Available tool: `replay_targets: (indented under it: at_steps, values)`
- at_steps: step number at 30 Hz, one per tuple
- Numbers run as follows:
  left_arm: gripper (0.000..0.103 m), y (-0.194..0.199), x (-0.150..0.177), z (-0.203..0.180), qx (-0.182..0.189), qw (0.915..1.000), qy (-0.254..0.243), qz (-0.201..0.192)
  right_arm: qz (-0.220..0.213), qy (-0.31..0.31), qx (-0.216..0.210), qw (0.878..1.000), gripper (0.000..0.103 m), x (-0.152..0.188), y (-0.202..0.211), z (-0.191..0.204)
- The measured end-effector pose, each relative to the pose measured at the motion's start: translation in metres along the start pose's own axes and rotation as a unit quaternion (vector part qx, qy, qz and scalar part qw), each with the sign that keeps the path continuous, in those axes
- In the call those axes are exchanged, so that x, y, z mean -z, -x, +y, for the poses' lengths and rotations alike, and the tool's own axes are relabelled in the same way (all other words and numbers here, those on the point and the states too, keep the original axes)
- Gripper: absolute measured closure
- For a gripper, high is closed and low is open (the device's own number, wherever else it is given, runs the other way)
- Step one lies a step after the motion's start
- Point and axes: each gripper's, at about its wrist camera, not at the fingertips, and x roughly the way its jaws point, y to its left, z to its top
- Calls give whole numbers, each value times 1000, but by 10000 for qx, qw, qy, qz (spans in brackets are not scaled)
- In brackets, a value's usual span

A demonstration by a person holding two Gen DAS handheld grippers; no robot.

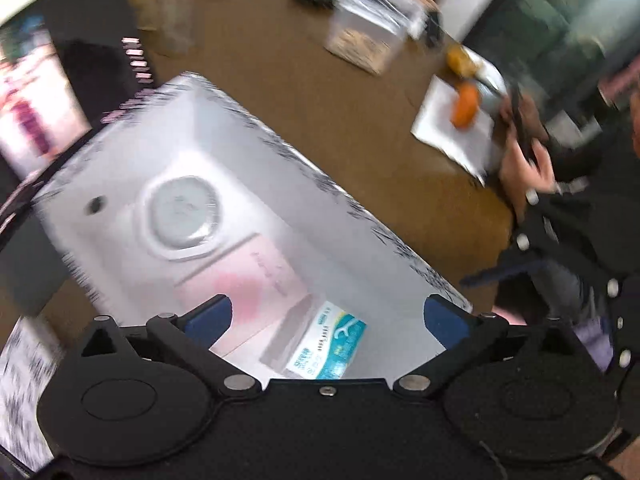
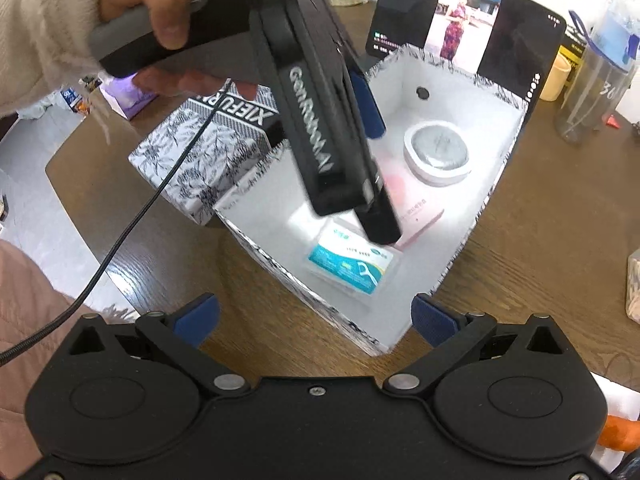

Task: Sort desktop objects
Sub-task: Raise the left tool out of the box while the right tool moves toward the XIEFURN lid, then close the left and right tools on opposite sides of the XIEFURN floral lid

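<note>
**Three things in the box, both tongs spread**

My left tongs (image 1: 326,314) hang over the open white box (image 2: 500,184), spread wide with nothing between the blue pads. My right tongs (image 2: 314,316) are spread too, empty, just near the box's near corner. In the right view my left hand (image 2: 160,12) grips the left tool's handle above the box, and one cable (image 2: 132,224) trails down from it.

I count three things lying on the box floor: one round white tin (image 2: 438,152) at the far end, one pink flat pack (image 1: 256,280) in the middle, touching the tin's near side, and one teal floss-pick packet (image 2: 352,264) at the near end. The box stands on the brown wooden surface (image 2: 540,280).

Just left of the box sits its one leaf-printed lid (image 2: 200,156). One tablet (image 2: 464,28) stands behind the far wall, and one clear bottle (image 2: 596,84) stands to the right. The left view is blurred; it shows two orange things (image 1: 464,104) on a white sheet.
</note>
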Motion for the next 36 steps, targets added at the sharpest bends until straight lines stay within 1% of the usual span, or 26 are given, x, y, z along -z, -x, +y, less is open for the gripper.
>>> replay_targets:
  at_steps: [2, 4, 9, 12, 15, 19, 22, 26, 30, 33, 36]
  values:
    - [0, 16, 9, 3, -181, 9990, 294, -278, -76, 93, -24, 9999, 0, -2, 3, 6]
    - [0, 34, 21, 5, -370, 9961, 563, -564, -155, 221, -61, 9996, 0, -4, 5, 14]
    - [0, 69, 52, 2, -863, 9842, 1150, -1031, -400, 648, -190, 9969, 0, -11, 11, 35]
    - [0, 86, 80, -3, -1255, 9722, 1561, -1211, -572, 910, -349, 9936, 0, -16, 16, 51]
    - [0, 104, 108, -6, -1520, 9581, 2019, -1346, -731, 1067, -593, 9898, 0, -20, 19, 69]
    - [0, 121, 147, -8, -1898, 9397, 2476, -1401, -848, 1249, -869, 9847, 0, -25, 19, 92]
    - [0, 131, 170, -5, -2032, 9289, 2756, -1409, -837, 1312, -1002, 9827, 0, -30, 13, 109]
    - [0, 144, 192, 3, -2196, 9171, 2989, -1465, -793, 1314, -1099, 9820, 0, -40, -1, 126]
    - [0, 151, 204, 19, -2451, 9087, 3059, -1437, -725, 1170, -1096, 9844, 0, -52, -21, 138]
    - [0, 151, 212, 38, -2581, 9059, 3082, -1328, -655, 943, -1099, 9873, 0, -58, -34, 143]
    - [0, 150, 218, 57, -2452, 9062, 3207, -1260, -553, 572, -1236, 9891, 0, -69, -51, 143]
